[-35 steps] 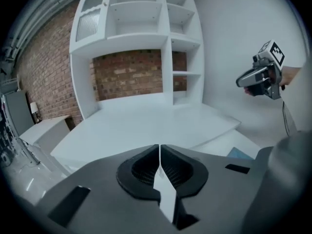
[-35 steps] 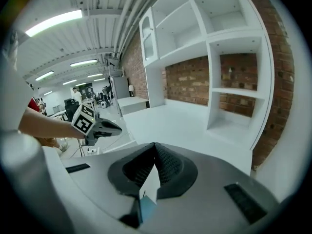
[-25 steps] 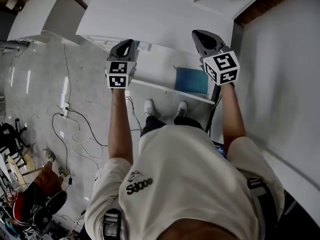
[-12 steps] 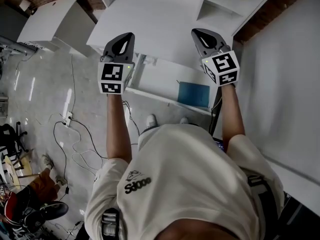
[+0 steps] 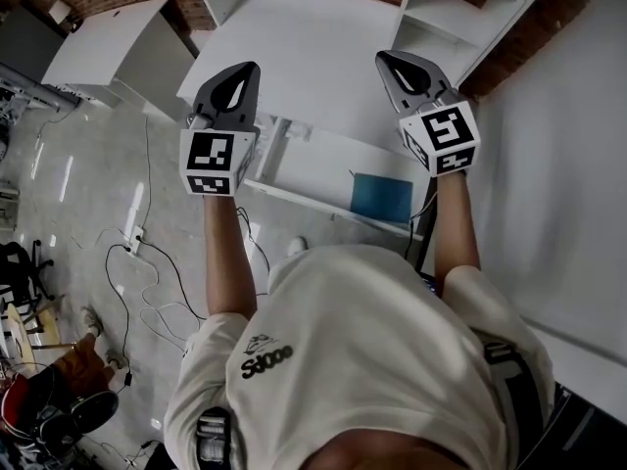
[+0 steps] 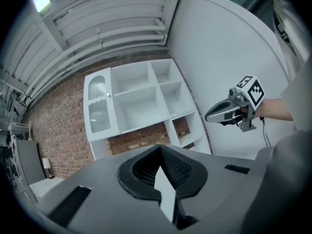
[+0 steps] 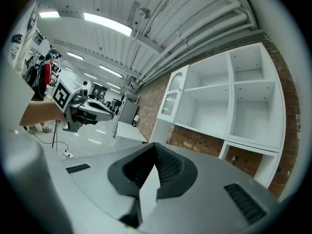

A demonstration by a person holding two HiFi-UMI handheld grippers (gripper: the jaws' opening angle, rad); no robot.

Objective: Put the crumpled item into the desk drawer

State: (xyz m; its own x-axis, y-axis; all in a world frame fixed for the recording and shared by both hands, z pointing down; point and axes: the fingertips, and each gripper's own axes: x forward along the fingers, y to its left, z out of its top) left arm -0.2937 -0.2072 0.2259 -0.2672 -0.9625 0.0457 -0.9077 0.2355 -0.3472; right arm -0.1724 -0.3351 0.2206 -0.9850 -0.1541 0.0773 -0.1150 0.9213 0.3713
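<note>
I see no crumpled item in any view. My left gripper (image 5: 247, 70) and right gripper (image 5: 385, 60) are held up side by side over the front edge of the white desk (image 5: 313, 57). Both are shut with nothing between their jaws. Under the desk top a white drawer (image 5: 304, 169) stands pulled out, and a flat blue thing (image 5: 382, 197) lies at its right end. In the left gripper view my own jaws (image 6: 160, 147) meet at the tip and the right gripper (image 6: 209, 116) hangs in the air to the right. The right gripper view shows closed jaws (image 7: 155, 145) and the left gripper (image 7: 110, 113).
A white shelf unit (image 6: 141, 99) stands against a brick wall (image 7: 200, 141) behind the desk. A white panel (image 5: 558, 164) runs along the right. Cables (image 5: 147, 262) trail over the glossy floor on the left, with a second white desk (image 5: 108, 37) beyond and a person (image 5: 59, 390) at lower left.
The head view has swung up toward the desk: the brick wall and shelves now show and the feet are gone. My left gripper has drifted slightly left and lower in view. Both stay shut.
</note>
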